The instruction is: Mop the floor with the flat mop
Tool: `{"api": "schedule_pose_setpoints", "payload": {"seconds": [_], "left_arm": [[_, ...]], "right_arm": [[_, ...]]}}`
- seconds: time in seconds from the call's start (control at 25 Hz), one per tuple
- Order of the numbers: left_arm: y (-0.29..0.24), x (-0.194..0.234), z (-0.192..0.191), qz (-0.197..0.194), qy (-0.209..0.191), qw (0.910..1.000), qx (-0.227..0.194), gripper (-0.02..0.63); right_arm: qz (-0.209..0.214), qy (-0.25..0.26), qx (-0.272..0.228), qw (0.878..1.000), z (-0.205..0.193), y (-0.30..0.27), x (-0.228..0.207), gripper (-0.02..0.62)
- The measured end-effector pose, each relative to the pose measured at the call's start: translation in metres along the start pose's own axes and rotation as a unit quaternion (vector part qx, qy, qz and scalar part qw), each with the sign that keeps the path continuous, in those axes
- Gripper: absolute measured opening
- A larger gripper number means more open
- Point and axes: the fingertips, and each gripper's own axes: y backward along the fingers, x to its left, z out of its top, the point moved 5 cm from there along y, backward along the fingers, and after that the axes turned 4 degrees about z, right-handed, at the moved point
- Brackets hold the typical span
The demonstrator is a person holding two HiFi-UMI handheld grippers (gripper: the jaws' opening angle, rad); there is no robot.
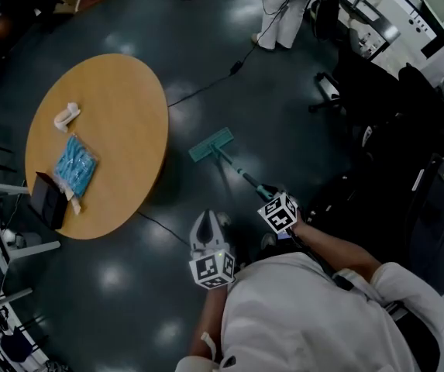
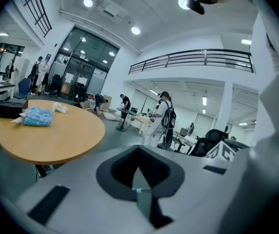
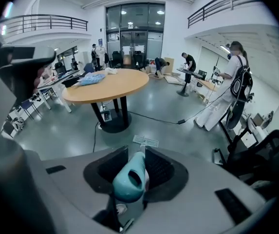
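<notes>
Teal flat mop [image 1: 211,147] lies head-down on the dark floor [image 1: 129,285] near the round worktop [image 1: 121,107]. The right gripper [image 1: 274,198] pinches its handle in its jaws, slanted probably for pushing. The left gripper [image 1: 206,222] hangs idle, jaws pressed together.

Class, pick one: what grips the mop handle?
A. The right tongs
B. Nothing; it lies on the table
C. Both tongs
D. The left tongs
A: the right tongs are closed on the teal end of the mop handle, while the left tongs are apart from it.
</notes>
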Motion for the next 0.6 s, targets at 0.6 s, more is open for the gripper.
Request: {"api": "schedule_pose_setpoints", "payload": {"seconds": [0.6], "left_arm": [[0.064,-0.046,-0.011,0.009,-0.01,0.9991,-0.04,0.005]], "right_arm": [[0.04,0.01,-0.011,0.999,-0.075,0.116,0.044,0.114]]}}
